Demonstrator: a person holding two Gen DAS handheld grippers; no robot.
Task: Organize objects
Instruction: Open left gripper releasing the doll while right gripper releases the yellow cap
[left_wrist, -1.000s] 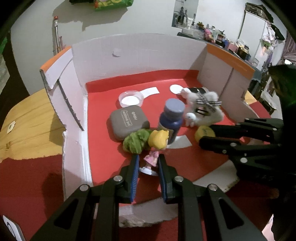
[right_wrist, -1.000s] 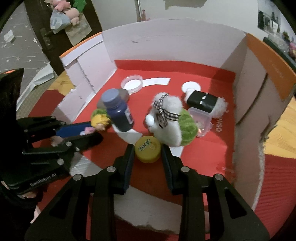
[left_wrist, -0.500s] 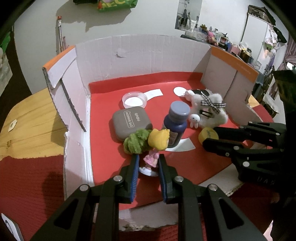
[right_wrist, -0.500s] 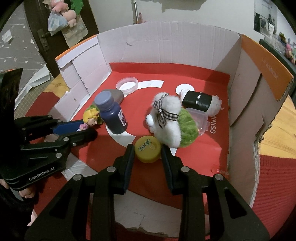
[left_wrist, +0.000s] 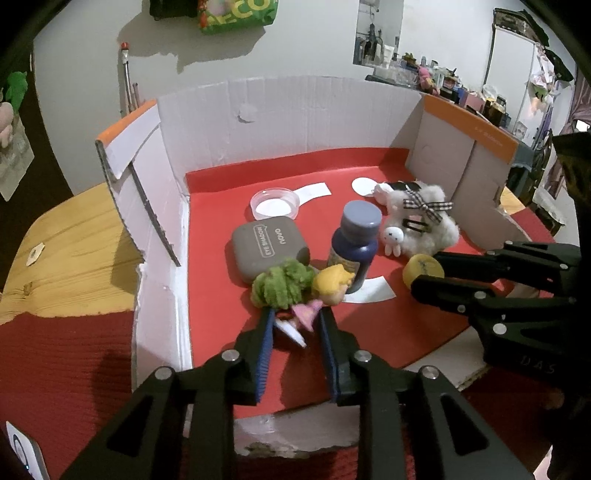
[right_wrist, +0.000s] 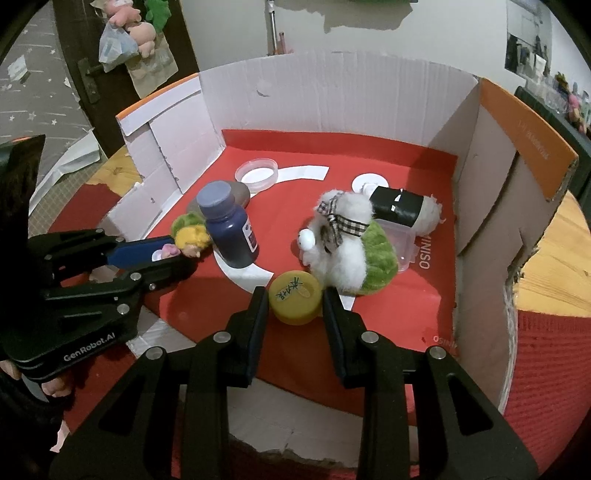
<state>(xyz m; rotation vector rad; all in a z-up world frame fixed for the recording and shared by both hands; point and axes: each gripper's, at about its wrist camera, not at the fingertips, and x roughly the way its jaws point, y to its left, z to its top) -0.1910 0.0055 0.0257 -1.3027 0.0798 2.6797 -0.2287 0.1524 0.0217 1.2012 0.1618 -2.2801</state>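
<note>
The left tongs have just been easing apart, with a small doll in a pink dress and yellow hair between the blue pads; the doll leans tilted, its white base lifted toward the left pad, and whether either pad presses on it cannot be told. The right tongs pinch a yellow bottle cap that sits on the red floor of the cardboard box.

Just beyond the doll's head lies a green fuzzy ball, touching a grey eye-shadow case behind it. Beside the doll's head stands a dark blue bottle, upright with its cap on. Farther back rests a clear round dish.

Just past the yellow cap lies a white plush toy with a checked bow and a green patch. Behind it sit a clear plastic container and a furry roll wrapped in a black band.

The box, open at the near side, stands on a wooden worktop partly covered by red cloth.
</note>
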